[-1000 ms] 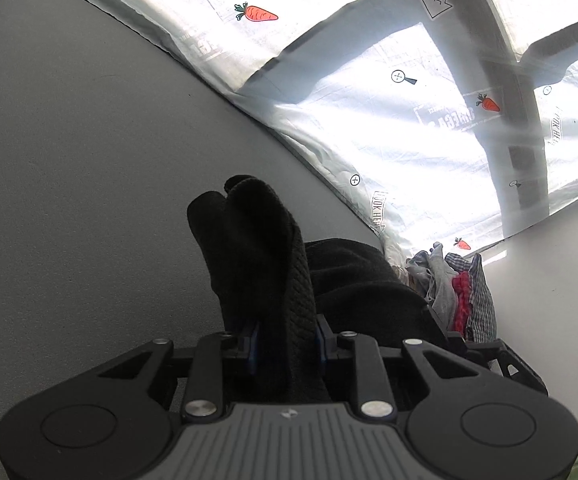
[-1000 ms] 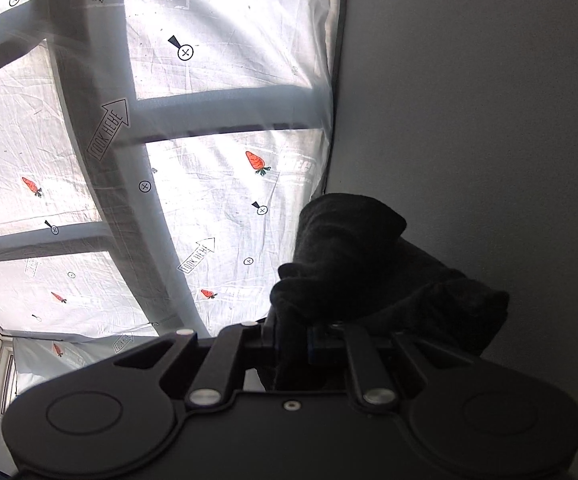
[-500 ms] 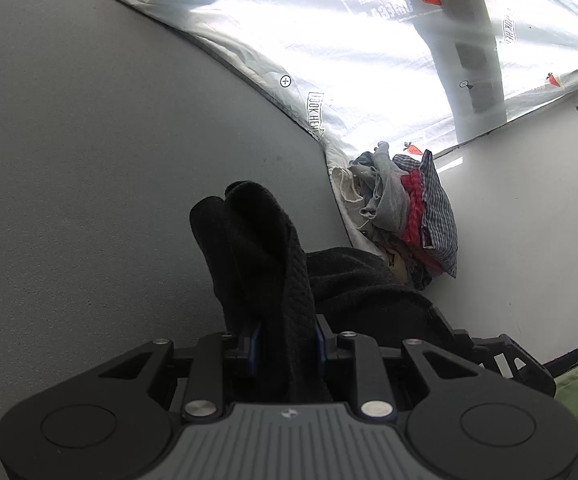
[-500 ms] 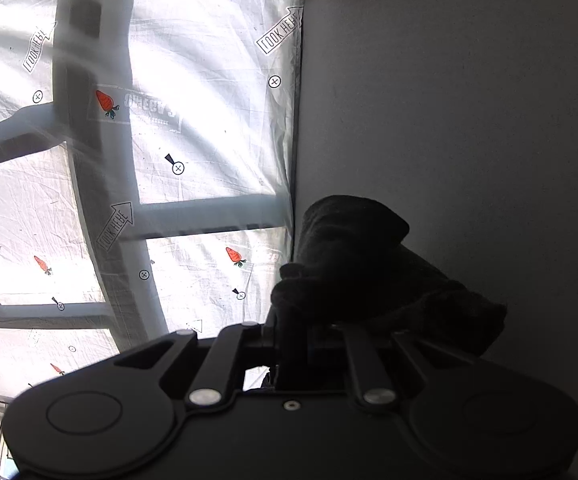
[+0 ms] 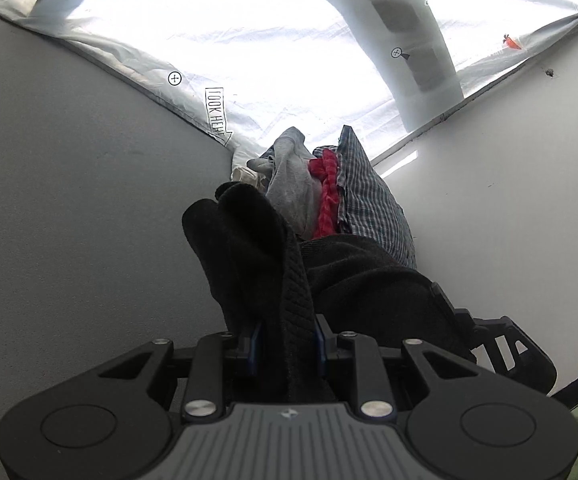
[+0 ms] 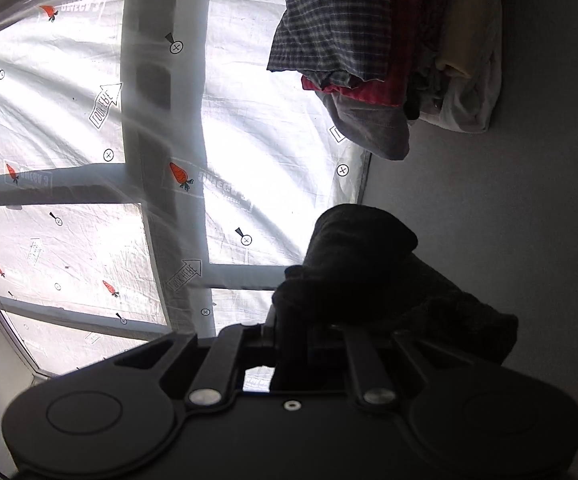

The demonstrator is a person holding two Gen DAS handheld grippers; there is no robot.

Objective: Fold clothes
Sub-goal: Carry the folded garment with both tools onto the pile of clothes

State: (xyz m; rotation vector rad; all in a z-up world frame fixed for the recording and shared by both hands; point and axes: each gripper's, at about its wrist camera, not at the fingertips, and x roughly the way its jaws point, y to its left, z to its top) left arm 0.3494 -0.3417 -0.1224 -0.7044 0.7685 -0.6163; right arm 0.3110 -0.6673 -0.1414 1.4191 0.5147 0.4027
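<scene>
A plain grey surface (image 5: 69, 220) fills much of both views, and past it we see a bright white sheet (image 5: 289, 40) printed with small carrots, arrows and crosshair marks, with broad grey bars showing through it. In the left wrist view our left gripper (image 5: 285, 340) is clamped on a black knitted garment (image 5: 257, 248); the cloth bunches up between the blue-edged fingers and rises ahead of them in a rounded fold, while more of it trails off to the right of the tongs and drapes over the other gripper's black frame at the right edge. Beyond the fold, further ahead of the left tongs, lies a pile of clothes (image 5: 329, 192): grey, red, blue check and a pale piece, resting where the grey surface meets the sheet. In the right wrist view our right gripper (image 6: 309, 344) is likewise closed on the black garment (image 6: 365, 264), which humps up just ahead of the fingers and spreads to their right. The same pile of clothes (image 6: 349, 40) sits well ahead, toward the upper right of that view.
</scene>
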